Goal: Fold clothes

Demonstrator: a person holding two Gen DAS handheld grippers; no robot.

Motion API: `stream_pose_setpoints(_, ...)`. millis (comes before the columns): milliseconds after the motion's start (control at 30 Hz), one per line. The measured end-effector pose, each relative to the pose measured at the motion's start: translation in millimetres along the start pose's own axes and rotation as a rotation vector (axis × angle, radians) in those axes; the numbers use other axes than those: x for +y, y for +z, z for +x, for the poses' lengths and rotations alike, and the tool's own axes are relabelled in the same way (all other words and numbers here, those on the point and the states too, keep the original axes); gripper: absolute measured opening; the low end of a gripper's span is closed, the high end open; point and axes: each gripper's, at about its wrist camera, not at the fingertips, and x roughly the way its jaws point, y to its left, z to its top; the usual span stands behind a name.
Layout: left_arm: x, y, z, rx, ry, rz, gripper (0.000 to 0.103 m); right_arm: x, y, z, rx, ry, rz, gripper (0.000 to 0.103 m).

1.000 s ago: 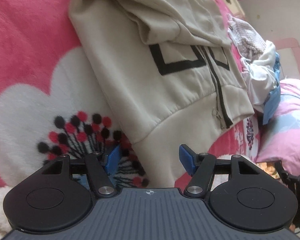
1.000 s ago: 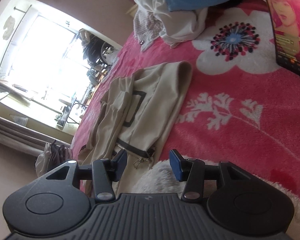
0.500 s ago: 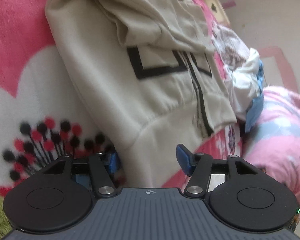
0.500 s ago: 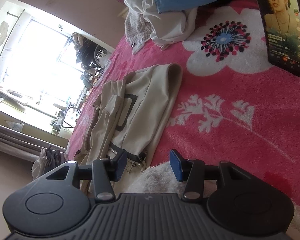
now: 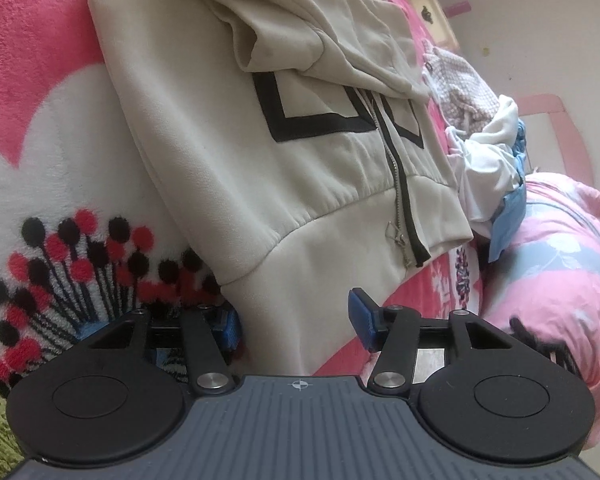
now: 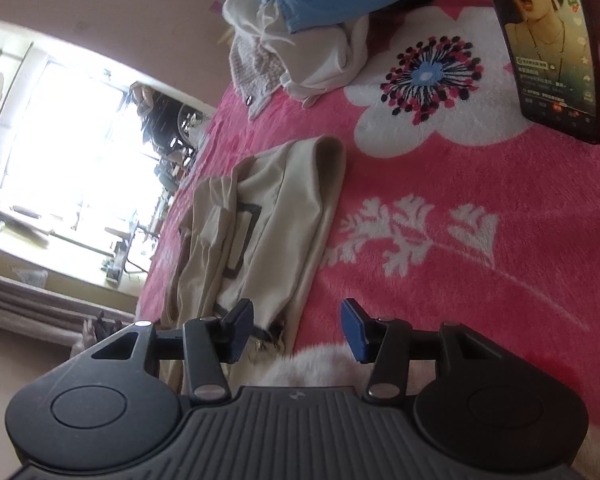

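Observation:
A beige zip hoodie (image 5: 300, 140) with black line print lies partly folded on the pink flowered blanket (image 5: 40, 60). My left gripper (image 5: 296, 322) sits at the near corner of its hem. The jaws are narrowing with the hem band between them, and the pads stand well apart without pressing it. The left pad (image 5: 230, 328) is tucked against the hem's edge. In the right wrist view the hoodie (image 6: 284, 208) stretches away. My right gripper (image 6: 298, 330) hovers at the hem's zipper end, jaws opening slightly, over a white fluffy blanket patch.
A pile of white, knitted and blue clothes (image 5: 484, 160) lies beyond the hoodie, seen too in the right wrist view (image 6: 312, 40). A phone (image 6: 552, 48) stands propped on the blanket at the right. A pink and blue quilt (image 5: 552, 260) bulges on the right.
The left jaws have narrowed and the left pad has slid in against the hem corner. The right gripper has rolled a little and edged closer to the zipper end.

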Motion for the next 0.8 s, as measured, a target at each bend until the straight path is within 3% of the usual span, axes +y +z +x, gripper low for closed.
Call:
stream_pose_setpoints(267,-1,0,0,0.014,0.000,0.010,0.052,-22,61,82,0.058,-0.002,0.141,0.054)
stream_pose_setpoints(433,-1,0,0,0.014,-0.001,0.003,0.051,-33,82,124,0.028,-0.046,0.207,0.055)
stream_pose_setpoints(800,1,-2,0,0.001,-0.006,0.007,0.048,-33,98,169,0.019,0.103,0.253,0.057)
